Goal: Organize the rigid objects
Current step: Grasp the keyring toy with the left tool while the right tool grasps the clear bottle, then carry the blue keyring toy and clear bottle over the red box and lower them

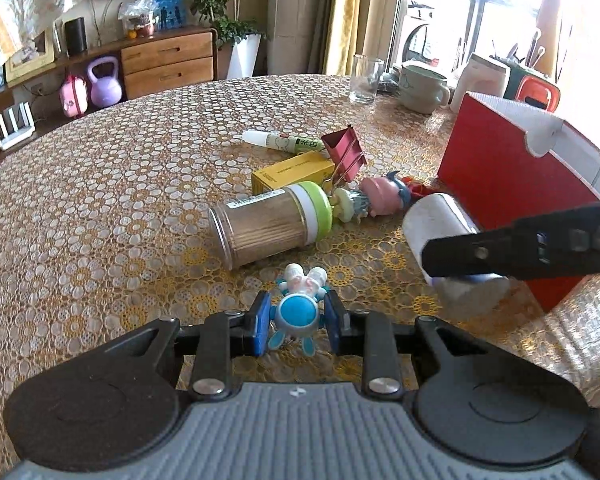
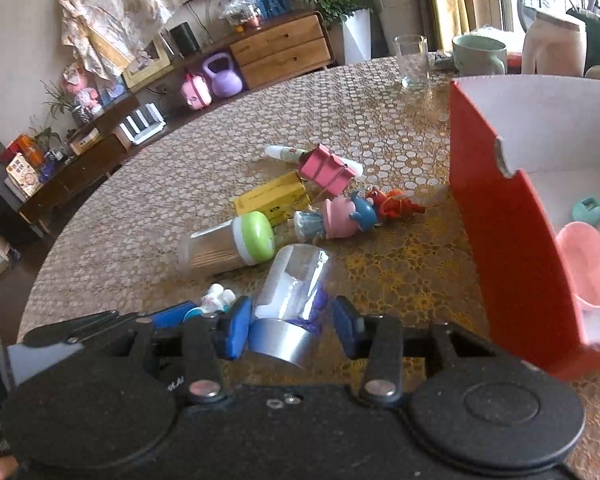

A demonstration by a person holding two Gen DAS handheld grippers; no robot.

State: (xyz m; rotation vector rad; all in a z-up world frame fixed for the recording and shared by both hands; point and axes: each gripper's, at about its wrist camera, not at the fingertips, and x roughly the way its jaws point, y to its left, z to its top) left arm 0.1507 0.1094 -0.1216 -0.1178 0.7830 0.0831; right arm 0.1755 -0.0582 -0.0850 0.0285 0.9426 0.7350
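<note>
The round worktop (image 1: 100,200) carries a red box (image 2: 500,240) at the right, holding a pink cup (image 2: 588,272) and a teal piece (image 2: 588,210). A toothpick jar (image 1: 268,224) lies at mid-table, just beyond the grippers. The right gripper (image 2: 286,320) has its fingers clamped on a clear cylinder (image 2: 292,284) near the box. The left gripper (image 1: 298,320) has its fingers clamped on a small blue-and-white toy (image 1: 298,312) at the near edge.
</note>
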